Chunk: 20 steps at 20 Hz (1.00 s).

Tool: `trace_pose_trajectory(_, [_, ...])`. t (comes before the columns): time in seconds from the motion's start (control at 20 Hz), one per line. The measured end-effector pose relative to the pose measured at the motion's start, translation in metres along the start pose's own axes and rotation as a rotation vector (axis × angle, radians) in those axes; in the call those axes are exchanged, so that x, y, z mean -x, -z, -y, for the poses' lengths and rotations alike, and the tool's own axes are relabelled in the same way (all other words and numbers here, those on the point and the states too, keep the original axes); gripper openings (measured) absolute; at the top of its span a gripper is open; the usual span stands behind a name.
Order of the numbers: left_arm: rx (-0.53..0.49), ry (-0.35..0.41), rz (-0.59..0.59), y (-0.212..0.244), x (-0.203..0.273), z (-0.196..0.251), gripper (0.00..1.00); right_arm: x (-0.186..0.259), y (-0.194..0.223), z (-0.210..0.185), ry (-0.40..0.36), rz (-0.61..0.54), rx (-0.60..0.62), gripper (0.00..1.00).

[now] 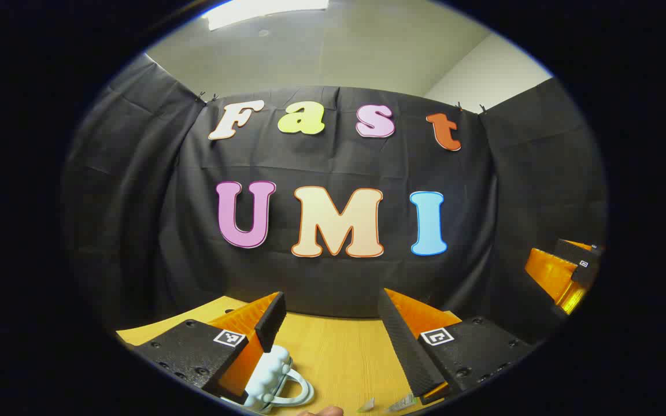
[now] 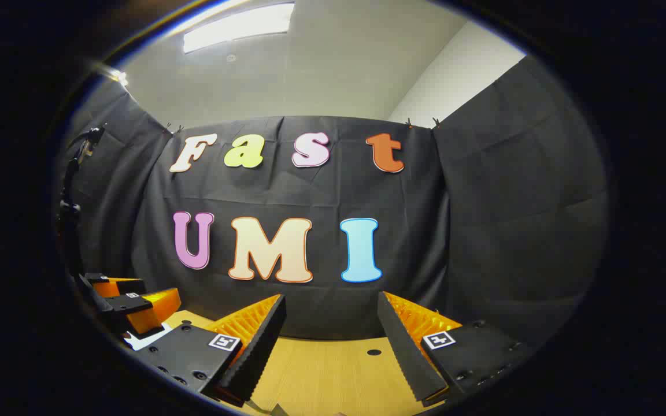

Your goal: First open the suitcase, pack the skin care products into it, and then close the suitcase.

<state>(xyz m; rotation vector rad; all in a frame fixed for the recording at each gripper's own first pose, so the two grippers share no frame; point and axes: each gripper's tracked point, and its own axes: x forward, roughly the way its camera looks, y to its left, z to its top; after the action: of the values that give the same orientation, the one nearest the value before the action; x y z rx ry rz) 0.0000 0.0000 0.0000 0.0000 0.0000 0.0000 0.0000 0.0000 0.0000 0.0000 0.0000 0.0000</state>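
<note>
While both grippers hover above wooden surface (image 1: 333, 352) facing black cloth wall (image 1: 339, 162), left gripper (image 1: 333, 335) jaws stand apart, nothing between. Right gripper (image 2: 330, 341) jaws likewise apart, empty. Small white quilted suitcase (image 1: 272, 375) with loop handle lies on surface, just beside left gripper's left finger. Skin care products: cannot tell.

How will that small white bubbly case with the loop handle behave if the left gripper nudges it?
The white case looks puffy and small, so probably light and likely to slide on the smooth wooden table rather than resist. Its loop handle lies flat and thin; it may flex or snag a finger. The left gripper is open above it, not touching as far as visible.
</note>
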Motion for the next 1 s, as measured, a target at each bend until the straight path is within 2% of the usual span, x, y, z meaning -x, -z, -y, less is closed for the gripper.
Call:
trace_pose_trajectory(0.45, [-0.016, 0.019, -0.004, -0.001, 0.001, 0.011, 0.94, -0.004, 0.012, 0.002, -0.008, -0.049, -0.012, 0.98])
trace_pose_trajectory(0.7, [-0.063, 0.052, -0.025, 0.013, -0.003, 0.023, 0.94, -0.002, 0.015, 0.006, -0.019, -0.048, -0.014, 0.98])
trace_pose_trajectory(1.0, [-0.149, -0.024, -0.171, 0.07, -0.007, -0.001, 0.95, -0.006, 0.037, 0.016, -0.113, -0.094, -0.059, 0.98])
